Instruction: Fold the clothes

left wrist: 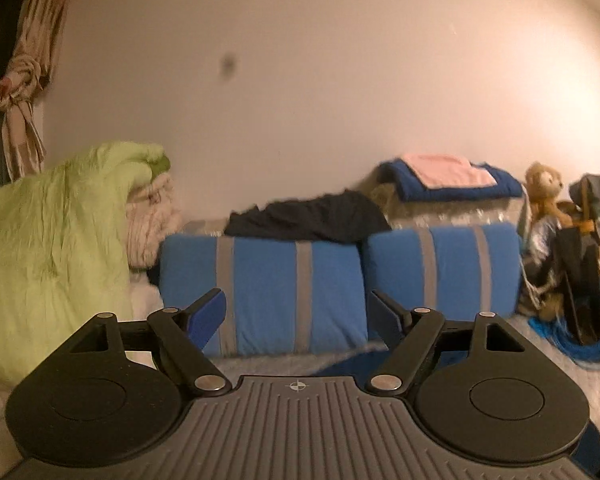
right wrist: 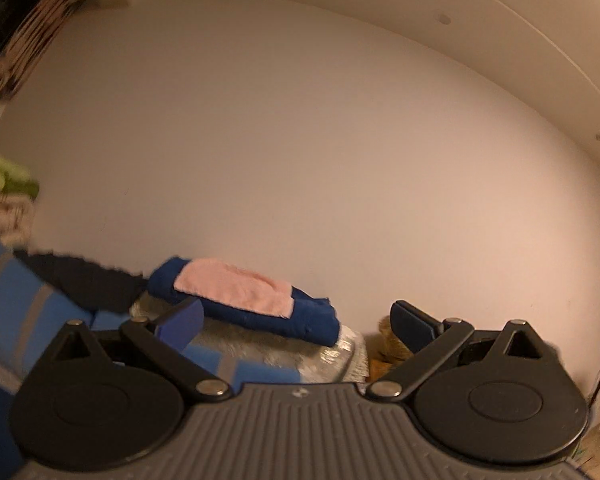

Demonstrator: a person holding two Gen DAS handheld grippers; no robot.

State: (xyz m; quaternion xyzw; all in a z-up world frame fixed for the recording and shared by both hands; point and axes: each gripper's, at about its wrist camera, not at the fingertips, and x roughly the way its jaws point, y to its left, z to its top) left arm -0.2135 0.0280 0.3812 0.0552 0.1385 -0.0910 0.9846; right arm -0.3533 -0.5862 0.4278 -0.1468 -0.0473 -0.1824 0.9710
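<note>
Two blue pillows w/ grey stripes (left wrist: 296, 292) are lying side by side along the plain wall (left wrist: 300, 80), the biggest things after it. One rumpled lime-green quilt (left wrist: 48, 248) is slumping at the left. One dark navy garment (left wrist: 312, 218) is lying crumpled on top of the pillows, unfolded as far as I can tell. One folded royal-blue cloth (left wrist: 452, 186) is sitting on a silvery wrapped bundle, w/ one folded pale-pink cloth (left wrist: 448, 170) resting on it; these two are lying as the task wants. One brown teddy bear (left wrist: 544, 192) is sitting at the right, beside one coil of blue cord (left wrist: 580, 336).

Left hand-held gripper (left wrist: 296, 312) is hovering w/ fingers apart, gripping nothing. Right hand-held gripper (right wrist: 296, 324) is likewise spread wide, nothing between its fingers, and pointing toward the folded pair.

The scene fits either the navy piece waiting for folding or the stack being complete. If it's being folded: judgement is to pinch two corners, pull the cloth flat, and keep edges aligned.
</note>
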